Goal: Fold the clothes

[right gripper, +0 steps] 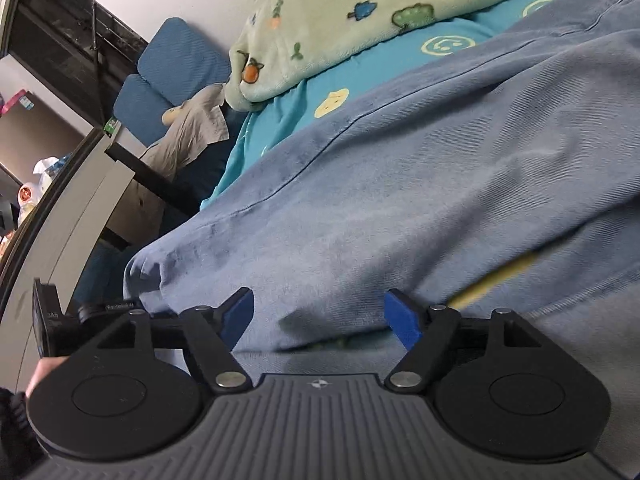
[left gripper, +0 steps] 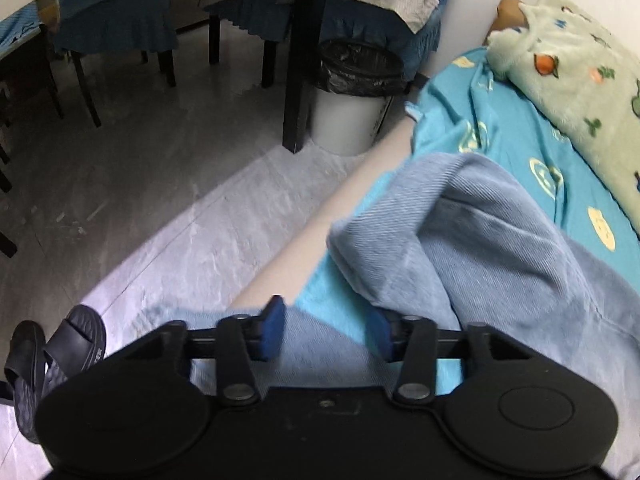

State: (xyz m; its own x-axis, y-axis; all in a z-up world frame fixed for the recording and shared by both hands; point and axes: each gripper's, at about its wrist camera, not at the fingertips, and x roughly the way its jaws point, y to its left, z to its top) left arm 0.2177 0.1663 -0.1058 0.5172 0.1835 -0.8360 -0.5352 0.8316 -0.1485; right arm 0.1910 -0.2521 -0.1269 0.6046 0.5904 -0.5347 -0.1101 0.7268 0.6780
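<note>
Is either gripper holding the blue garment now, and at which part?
Nothing is held. The left gripper and right gripper are both open over the blue garment, fingers apart.

bed edge: I see bare floor (left gripper: pixel 168 216) left of the mattress, open for passing | blockers there: black post (left gripper: pixel 306 56), lined bin (left gripper: pixel 352 96), sandals (left gripper: pixel 52 360) | on bed: blue garment (right gripper: pixel 400 184) fills the near side, green blanket (right gripper: pixel 360 12) heaped along the wall | turquoise sheet (left gripper: pixel 516 136) strip between them is free
</note>
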